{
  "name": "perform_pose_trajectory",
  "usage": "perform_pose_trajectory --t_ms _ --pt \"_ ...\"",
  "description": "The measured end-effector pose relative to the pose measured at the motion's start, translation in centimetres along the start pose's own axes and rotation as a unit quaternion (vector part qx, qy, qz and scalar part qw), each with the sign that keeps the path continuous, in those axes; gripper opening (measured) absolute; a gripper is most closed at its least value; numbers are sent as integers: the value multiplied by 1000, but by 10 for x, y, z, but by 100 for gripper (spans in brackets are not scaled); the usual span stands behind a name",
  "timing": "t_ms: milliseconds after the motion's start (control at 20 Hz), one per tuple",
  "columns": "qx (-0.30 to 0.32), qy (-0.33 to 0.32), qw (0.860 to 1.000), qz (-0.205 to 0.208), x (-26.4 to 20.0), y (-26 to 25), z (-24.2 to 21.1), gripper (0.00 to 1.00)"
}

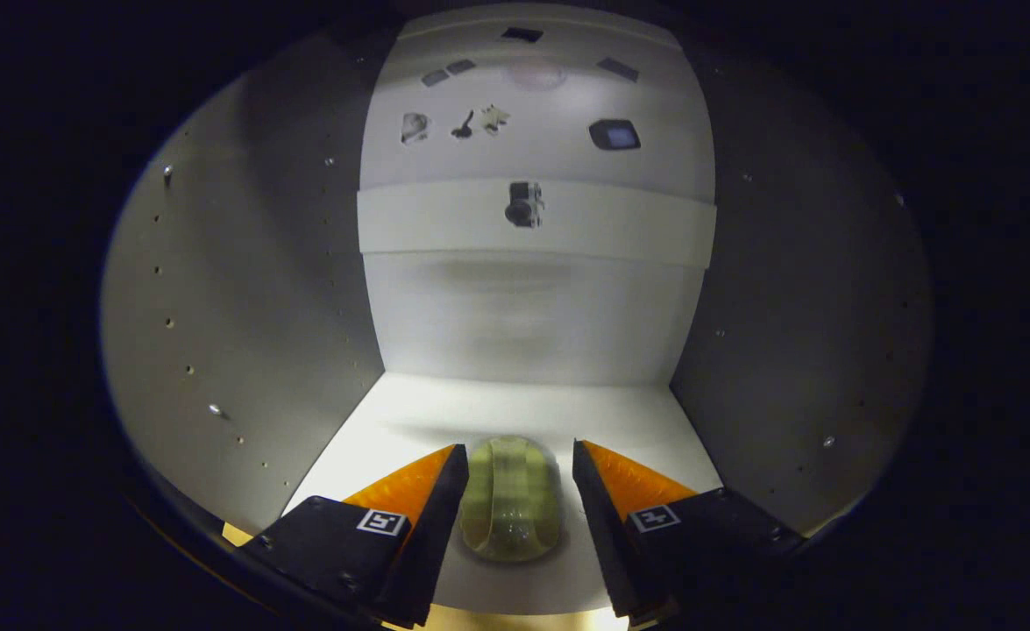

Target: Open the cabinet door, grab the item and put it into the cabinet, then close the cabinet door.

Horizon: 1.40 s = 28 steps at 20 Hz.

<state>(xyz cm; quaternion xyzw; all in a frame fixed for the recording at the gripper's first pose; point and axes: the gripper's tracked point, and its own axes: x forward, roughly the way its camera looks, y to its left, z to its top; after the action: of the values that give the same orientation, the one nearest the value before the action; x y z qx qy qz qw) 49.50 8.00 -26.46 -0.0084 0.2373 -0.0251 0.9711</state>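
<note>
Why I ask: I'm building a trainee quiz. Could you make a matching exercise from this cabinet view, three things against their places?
Things:
1. green item
2. dark fitting
3. small holes

Places:
A. in the left side wall
B. on the cabinet floor, between the open claw's fingers
C. on the rail across the back wall

Pairs: 1-B, 2-C, 3-A
</note>
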Motion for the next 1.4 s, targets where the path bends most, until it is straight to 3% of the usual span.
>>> perform_pose_trajectory --t_ms 350,400,450,900,1400 --pt "-13 -73 997 28 -77 18 35 91" --pt "-10 -83 996 31 -91 21 39 99" --pt "-8 -96 995 35 -110 23 43 99" --pt "-19 -168 985 36 -293 15 32 98" --pt "-11 -159 984 82 -478 -21 -53 98"
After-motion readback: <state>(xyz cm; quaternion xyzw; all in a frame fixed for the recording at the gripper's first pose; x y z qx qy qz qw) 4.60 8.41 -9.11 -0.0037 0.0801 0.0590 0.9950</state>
